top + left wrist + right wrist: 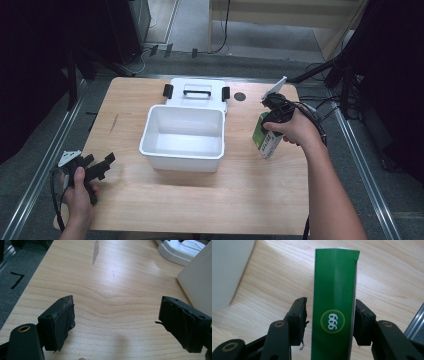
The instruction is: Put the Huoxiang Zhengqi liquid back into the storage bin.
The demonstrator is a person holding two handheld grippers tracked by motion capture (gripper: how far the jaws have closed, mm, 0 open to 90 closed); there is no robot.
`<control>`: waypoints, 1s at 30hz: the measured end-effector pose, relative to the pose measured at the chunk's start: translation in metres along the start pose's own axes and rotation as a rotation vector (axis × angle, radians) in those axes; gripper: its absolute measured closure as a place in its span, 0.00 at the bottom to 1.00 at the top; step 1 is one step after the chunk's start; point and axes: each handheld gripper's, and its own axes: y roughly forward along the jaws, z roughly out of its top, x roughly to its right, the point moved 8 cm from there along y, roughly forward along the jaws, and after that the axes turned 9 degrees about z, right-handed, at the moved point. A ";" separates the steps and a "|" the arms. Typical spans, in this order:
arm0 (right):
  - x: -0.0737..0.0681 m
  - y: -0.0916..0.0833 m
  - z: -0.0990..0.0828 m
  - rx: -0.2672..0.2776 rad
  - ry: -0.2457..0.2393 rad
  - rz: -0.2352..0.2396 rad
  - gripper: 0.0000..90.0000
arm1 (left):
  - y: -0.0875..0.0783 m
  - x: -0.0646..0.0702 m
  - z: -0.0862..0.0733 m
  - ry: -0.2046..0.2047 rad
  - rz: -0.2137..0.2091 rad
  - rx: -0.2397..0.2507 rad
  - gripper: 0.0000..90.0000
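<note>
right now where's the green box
In the high view the green box stands on the table right of the white bin, between the jaws of the right gripper.

**Table layout, high view**

Table (150, 210): bin (182, 131) at centre. Lid (197, 91) flat directly behind bin, touching its far rim. Box (265, 137) upright, right of bin, near but apart, between right gripper (271, 119) jaws. Left gripper (97, 167) at near left corner, well apart from bin.
</note>
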 end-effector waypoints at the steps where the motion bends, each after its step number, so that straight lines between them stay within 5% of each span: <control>1: 0.000 0.002 0.000 -0.006 -0.005 -0.006 0.60 | 0.000 0.000 0.000 0.000 0.000 0.000 0.16; 5: 0.000 0.003 0.001 -0.009 -0.017 -0.015 0.70 | 0.000 0.000 0.000 0.002 0.000 0.001 0.16; 15: -0.006 -0.010 -0.001 0.014 -0.143 -0.033 0.71 | 0.000 0.001 0.001 0.009 0.000 0.013 0.16; 16: -0.009 -0.019 -0.001 0.025 -0.200 -0.035 0.71 | -0.001 0.001 0.001 0.011 0.001 0.015 0.16; 21: -0.017 -0.036 -0.002 0.054 -0.295 -0.038 0.71 | -0.001 0.002 0.001 0.026 0.008 0.024 0.16; 30: -0.044 -0.068 -0.002 0.085 -0.539 -0.024 0.71 | -0.002 0.005 0.002 0.049 0.028 0.038 0.16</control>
